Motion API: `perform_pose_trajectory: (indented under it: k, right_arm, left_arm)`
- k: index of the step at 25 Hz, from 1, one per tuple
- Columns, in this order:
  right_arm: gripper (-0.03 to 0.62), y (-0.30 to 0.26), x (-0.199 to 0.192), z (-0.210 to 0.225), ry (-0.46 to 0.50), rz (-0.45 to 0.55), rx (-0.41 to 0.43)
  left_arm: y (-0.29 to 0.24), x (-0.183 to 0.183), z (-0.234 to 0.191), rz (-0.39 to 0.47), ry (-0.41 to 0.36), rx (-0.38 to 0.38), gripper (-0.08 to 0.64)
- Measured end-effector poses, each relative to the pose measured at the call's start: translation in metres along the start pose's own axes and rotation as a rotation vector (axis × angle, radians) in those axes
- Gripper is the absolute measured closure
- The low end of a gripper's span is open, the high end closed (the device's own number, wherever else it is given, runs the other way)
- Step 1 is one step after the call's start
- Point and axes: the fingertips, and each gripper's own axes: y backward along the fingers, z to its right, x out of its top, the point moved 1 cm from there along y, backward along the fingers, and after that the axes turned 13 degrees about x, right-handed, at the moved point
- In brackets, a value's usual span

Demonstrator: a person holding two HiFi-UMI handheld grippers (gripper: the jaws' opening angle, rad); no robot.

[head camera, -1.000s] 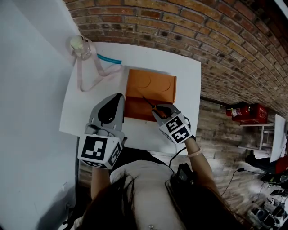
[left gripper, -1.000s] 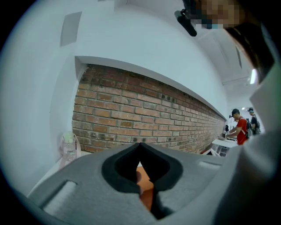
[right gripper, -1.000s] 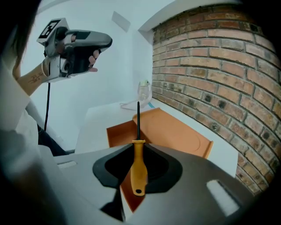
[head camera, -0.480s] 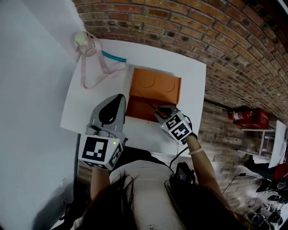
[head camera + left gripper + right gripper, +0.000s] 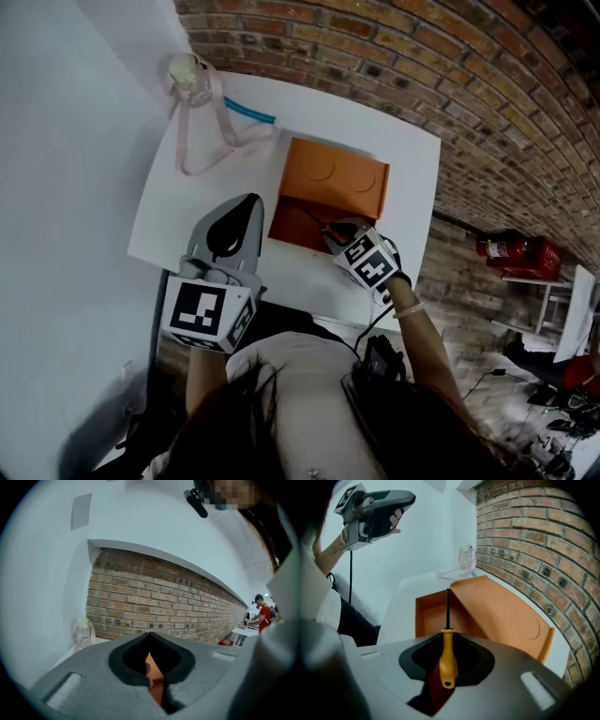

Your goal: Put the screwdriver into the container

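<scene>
My right gripper [image 5: 339, 232] [image 5: 446, 633] is shut on the yellow handle of the screwdriver [image 5: 447, 658] [image 5: 319, 221]. Its thin black shaft points down and forward over the open orange container [image 5: 300, 220] [image 5: 433, 613]. The container's hinged lid [image 5: 342, 178] [image 5: 501, 611] lies folded back on the far side. The box stands on the white table [image 5: 403, 159] near its front edge. My left gripper [image 5: 246, 204] [image 5: 150, 633] hangs raised to the left of the box, shut with nothing in it. The right gripper view shows it high at upper left [image 5: 401, 501].
A clear bottle [image 5: 190, 73] [image 5: 465, 557] with a pink strap [image 5: 211, 141] stands at the table's far left corner, a teal strip [image 5: 253, 114] beside it. A brick wall [image 5: 450, 66] runs behind the table. A white wall [image 5: 66, 187] is on the left.
My right gripper has sunk a little toward the orange box with the screwdriver still in it. The left gripper has stayed where it was.
</scene>
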Motion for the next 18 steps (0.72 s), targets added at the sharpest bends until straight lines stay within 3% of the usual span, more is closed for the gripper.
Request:
perform_pose_trajectory:
  k: [18]
  right_arm:
    - [0.512,-0.028,-0.005,0.007,-0.013,-0.136,0.017]
  left_arm:
    - [-0.004,-0.005,-0.023,-0.015,0.016,0.031,0.56]
